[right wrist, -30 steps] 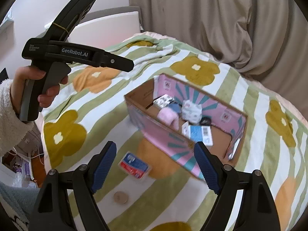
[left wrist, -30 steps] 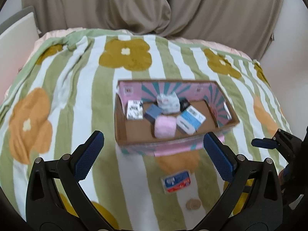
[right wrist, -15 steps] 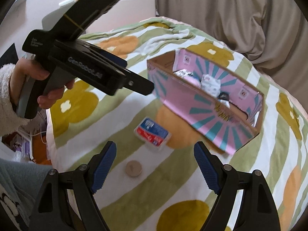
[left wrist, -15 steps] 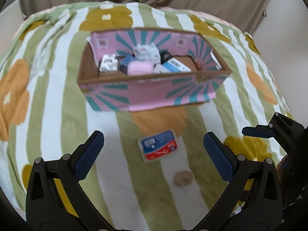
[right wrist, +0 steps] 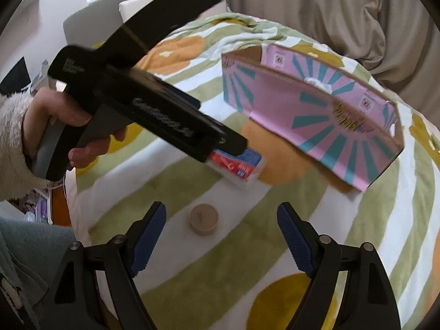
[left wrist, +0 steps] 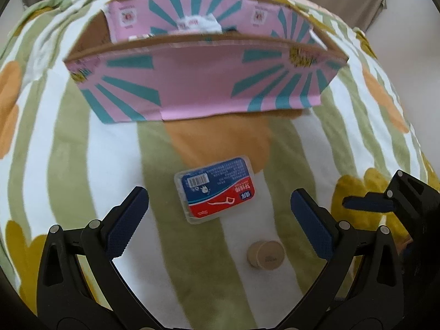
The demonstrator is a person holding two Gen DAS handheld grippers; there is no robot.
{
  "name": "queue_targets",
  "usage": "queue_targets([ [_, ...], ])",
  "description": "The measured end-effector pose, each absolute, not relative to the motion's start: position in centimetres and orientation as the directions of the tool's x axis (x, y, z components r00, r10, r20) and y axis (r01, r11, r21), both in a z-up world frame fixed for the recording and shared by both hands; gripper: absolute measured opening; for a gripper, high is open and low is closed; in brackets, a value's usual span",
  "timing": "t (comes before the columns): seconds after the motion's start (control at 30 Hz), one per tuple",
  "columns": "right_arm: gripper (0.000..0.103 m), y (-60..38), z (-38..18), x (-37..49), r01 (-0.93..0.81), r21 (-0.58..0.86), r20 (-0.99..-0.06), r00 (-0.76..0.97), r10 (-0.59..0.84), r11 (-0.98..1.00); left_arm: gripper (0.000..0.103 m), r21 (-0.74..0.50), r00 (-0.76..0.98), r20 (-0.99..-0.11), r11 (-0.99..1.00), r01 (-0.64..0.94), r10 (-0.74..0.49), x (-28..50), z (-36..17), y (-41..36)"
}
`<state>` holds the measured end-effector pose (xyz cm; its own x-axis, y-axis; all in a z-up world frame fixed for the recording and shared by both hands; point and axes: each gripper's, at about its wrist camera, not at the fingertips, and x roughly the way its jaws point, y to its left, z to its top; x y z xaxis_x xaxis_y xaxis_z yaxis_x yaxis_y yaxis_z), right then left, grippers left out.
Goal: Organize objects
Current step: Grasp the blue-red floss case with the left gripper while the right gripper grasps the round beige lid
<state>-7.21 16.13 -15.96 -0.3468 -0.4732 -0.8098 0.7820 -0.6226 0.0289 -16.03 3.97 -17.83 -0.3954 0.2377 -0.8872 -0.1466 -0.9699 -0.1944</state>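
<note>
A flat blue-and-red floss-pick box lies on the striped blanket, just ahead of and between the fingers of my open left gripper. It also shows in the right wrist view, partly hidden by the left gripper's body. A small round tan lid lies close by; in the right wrist view it sits just ahead of my open, empty right gripper. A pink-and-teal cardboard box holding several small items stands further back, also in the right wrist view.
The green, white and orange flowered blanket covers a rounded surface that drops off at the sides. A beige curtain hangs behind. A white chair back stands at the far left.
Both grippers have moved down and closer to the blanket. The floss-pick box and the lid now loom larger, and the left gripper has come over the floss-pick box.
</note>
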Motion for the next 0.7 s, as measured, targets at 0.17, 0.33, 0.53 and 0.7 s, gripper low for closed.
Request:
queue_targets([
  [0.17,0.08,16.0,-17.8,-7.1,0.788,0.03,-0.814,-0.338,-0.473,-0.615,0.103,-0.188,-0.385,-0.893,-0.97,-0.152,0.233,-16.5,-19.8,4.8],
  [0.33,0.075,15.7,-19.4,-7.4,0.79,0.036,-0.816,-0.331,-0.475,-0.613,0.099,-0.187,-0.382,-0.897,-0.974,-0.131,0.223,-17.3,-21.5,5.1],
  [0.53,0.067,15.0,-21.0,-7.6,0.794,0.026,-0.816,-0.335,-0.471,-0.608,0.094,-0.192,-0.379,-0.898,-0.974,-0.117,0.222,-17.7,-22.6,5.2],
  [0.7,0.063,14.8,-22.1,-8.0,0.79,0.028,-0.819,-0.333,-0.467,-0.613,0.092,-0.183,-0.378,-0.9,-0.976,-0.121,0.216,-17.9,-23.2,5.6],
])
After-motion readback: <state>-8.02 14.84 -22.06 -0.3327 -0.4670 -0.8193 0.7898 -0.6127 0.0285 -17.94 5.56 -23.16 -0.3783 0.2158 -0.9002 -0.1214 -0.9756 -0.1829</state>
